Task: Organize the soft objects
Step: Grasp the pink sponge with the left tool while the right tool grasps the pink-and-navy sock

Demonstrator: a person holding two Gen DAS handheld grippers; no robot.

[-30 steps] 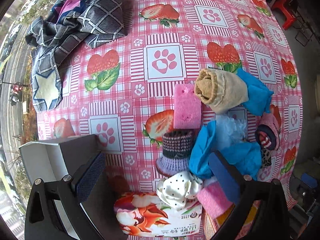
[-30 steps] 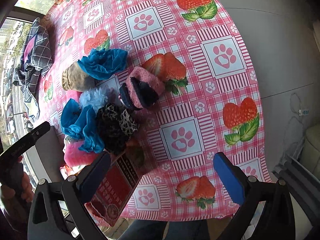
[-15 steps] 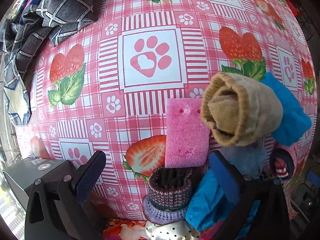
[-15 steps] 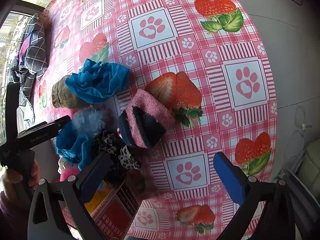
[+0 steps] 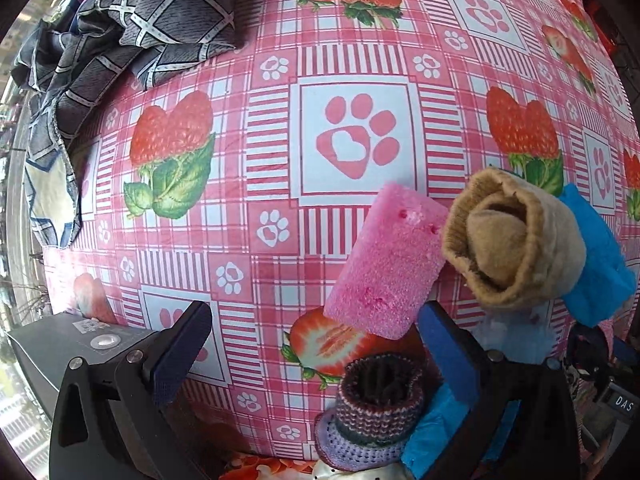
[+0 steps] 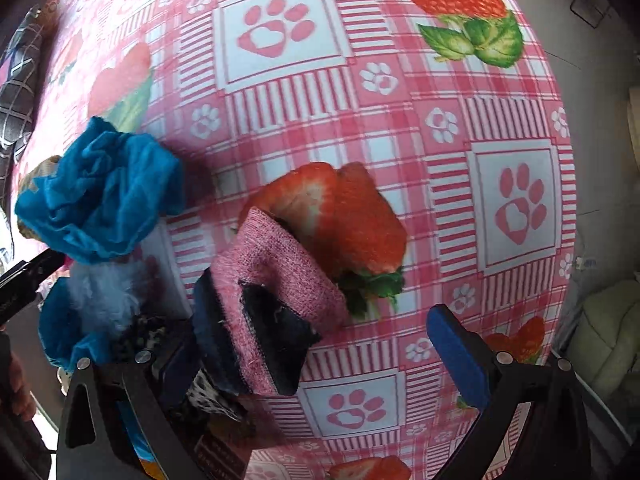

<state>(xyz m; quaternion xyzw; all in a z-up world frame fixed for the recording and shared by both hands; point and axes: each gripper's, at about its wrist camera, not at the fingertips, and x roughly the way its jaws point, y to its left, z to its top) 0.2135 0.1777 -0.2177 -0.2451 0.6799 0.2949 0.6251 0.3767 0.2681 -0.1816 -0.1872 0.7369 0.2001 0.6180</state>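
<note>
Now both of your grippers have closed in on the pile: the left gripper (image 5: 316, 344), jaws wide and empty, faces the pink sponge (image 5: 386, 264), while the right gripper (image 6: 320, 356), equally wide, frames the pink-and-navy sock roll (image 6: 272, 304). Both items rest on the strawberry tablecloth (image 6: 360, 92), which covers a table beside bare grey floor (image 6: 592, 92).

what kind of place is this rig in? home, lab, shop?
Probably a home, likely a dining or living area. A table wears a strawberry-and-paw print tablecloth, with rolled socks, a pink sponge and a plaid garment on it. Bare floor lies beyond the table's edge.
</note>
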